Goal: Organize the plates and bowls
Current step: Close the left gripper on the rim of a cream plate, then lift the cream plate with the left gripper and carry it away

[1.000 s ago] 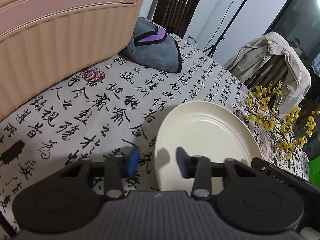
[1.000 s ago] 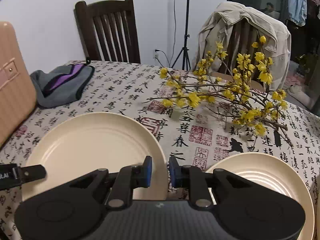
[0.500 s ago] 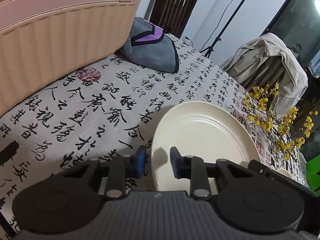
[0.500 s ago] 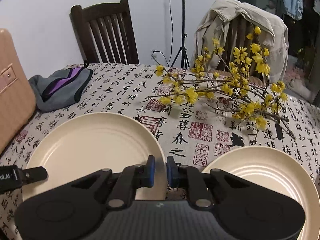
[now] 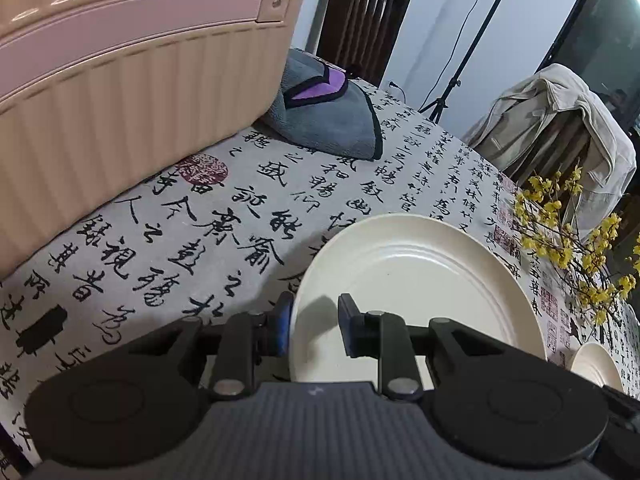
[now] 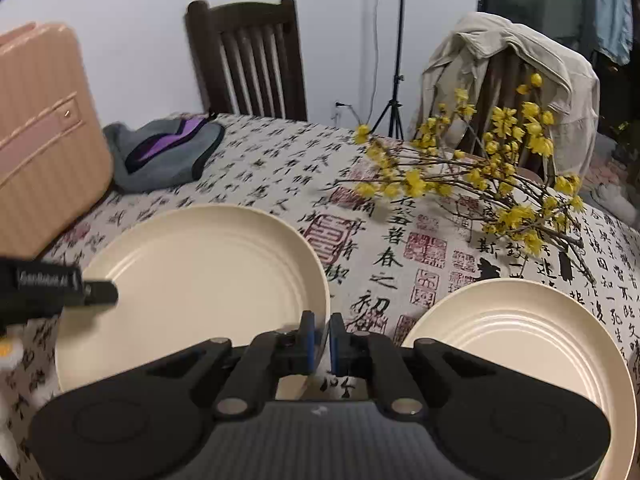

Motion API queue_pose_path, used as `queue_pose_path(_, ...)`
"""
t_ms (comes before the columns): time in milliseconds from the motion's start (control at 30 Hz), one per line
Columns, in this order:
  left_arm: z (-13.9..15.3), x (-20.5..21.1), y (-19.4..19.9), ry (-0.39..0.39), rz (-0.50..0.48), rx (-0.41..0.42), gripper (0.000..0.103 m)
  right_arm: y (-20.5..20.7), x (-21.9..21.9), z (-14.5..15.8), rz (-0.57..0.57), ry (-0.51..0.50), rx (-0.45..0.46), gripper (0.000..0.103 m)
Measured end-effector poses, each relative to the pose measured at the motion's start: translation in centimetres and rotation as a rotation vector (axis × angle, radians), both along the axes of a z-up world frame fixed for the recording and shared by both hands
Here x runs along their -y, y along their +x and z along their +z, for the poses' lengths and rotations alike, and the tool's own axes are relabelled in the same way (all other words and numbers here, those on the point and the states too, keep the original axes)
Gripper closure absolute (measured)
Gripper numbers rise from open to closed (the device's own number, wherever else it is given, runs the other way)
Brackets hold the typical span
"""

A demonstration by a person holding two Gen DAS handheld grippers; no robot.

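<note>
A large cream plate (image 5: 416, 280) (image 6: 192, 276) lies on the calligraphy-print tablecloth. My left gripper (image 5: 314, 326) straddles the plate's left rim, one blue pad outside it and one inside, shut on the rim. From the right wrist view, a left finger (image 6: 96, 292) reaches over that same edge. My right gripper (image 6: 322, 340) has its jaws closed tight on the plate's right rim, which passes between the pads. A second cream plate (image 6: 520, 344) (image 5: 596, 364) sits to the right, untouched.
A pink ribbed suitcase (image 5: 120, 92) (image 6: 40, 148) stands at the left. A grey and purple cloth (image 5: 332, 120) lies behind the plate. Yellow flowering branches (image 6: 472, 176) spread over the table's right side. Two chairs, one draped with a jacket (image 6: 512, 80), stand beyond the far edge.
The left jaws narrowed around the plate's left rim, then held. The right jaws closed fully onto the right rim while that gripper shifted slightly sideways.
</note>
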State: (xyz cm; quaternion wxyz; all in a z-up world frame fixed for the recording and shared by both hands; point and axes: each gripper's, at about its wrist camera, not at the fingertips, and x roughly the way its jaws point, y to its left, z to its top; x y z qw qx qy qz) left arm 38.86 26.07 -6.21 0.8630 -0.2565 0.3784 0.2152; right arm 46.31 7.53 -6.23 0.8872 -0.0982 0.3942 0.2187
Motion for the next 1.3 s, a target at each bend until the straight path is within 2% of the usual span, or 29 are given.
queue_pose_path(200, 0.0, 0.2, 0.0, 0.009, -0.002, -0.003, 0.078, 0.5, 0.2, -0.1, 0.006, 0.015, -0.027, 0.095)
queue_pose_path(300, -0.1, 0.3, 0.1, 0.012, -0.010, -0.001, 0.078, 0.7, -0.1, -0.4, 0.021, -0.004, -0.046, 0.088)
queue_pose_path(433, -0.1, 0.5, 0.2, 0.026, -0.019, -0.007, 0.078, 0.0, -1.0, -0.5, 0.035, -0.058, 0.000, 0.088)
queue_pose_path(600, 0.0, 0.4, 0.2, 0.027, -0.020, -0.010, 0.078, -0.5, -0.9, -0.1, 0.017, -0.051, 0.062, 0.095)
queue_pose_path(933, 0.6, 0.6, -0.1, 0.053, -0.021, 0.001, 0.078, -1.6, -0.1, 0.4, 0.038, -0.036, 0.086, 0.095)
queue_pose_path(1100, 1.2, 1.2, -0.6, 0.087, -0.027, 0.009, 0.078, -2.6, 0.4, 1.3, 0.039, -0.021, 0.108, 0.095)
queue_pose_path(1300, 2.0, 1.7, -1.8, 0.092, -0.037, 0.033, 0.078, -3.7, 1.3, 2.5, 0.041, -0.001, 0.122, 0.095)
